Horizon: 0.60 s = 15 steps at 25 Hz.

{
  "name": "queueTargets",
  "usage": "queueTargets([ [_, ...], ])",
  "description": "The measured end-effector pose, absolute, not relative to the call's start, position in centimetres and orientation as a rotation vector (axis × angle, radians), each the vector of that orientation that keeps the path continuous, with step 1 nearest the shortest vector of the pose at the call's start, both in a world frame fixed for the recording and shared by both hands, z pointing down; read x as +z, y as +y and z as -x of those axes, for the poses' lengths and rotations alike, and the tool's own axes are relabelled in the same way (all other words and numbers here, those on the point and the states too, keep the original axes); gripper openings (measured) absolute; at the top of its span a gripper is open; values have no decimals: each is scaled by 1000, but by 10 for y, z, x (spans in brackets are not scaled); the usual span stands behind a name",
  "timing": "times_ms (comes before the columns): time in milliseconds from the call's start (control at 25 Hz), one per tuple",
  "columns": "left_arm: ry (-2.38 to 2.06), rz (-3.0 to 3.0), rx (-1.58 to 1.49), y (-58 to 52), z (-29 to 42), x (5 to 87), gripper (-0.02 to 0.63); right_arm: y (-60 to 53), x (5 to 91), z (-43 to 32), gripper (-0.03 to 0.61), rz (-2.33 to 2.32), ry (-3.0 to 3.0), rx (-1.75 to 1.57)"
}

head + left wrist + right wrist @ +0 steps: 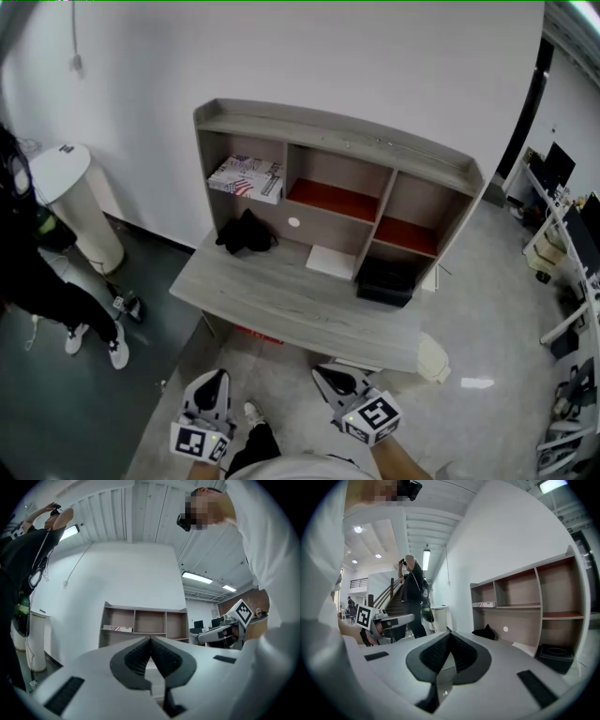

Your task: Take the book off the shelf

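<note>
While on shelf, book beyond tools

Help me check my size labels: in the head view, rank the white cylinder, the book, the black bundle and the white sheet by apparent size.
1. white cylinder, clearly largest.
2. book.
3. black bundle, close to the book in extent, so these two are unsure.
4. white sheet, smallest.

White shirt, black-and-white marker cubes
</note>
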State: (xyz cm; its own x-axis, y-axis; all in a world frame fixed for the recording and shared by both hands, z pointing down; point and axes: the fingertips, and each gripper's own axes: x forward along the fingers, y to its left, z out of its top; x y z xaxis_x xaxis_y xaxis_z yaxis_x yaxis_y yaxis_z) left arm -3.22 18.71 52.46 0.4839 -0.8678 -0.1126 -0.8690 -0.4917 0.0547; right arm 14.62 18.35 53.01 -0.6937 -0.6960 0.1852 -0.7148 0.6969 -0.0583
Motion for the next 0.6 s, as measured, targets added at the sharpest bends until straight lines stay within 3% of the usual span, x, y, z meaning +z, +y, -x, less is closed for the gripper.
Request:
queueTargets([
  [240, 1537, 2681, 318, 74, 84, 495, 17, 81, 496, -86, 20, -1127, -2743, 128],
  [600, 1535, 2825, 336, -27, 123, 522, 17, 2, 491, -37, 20, -1159, -2661, 167],
])
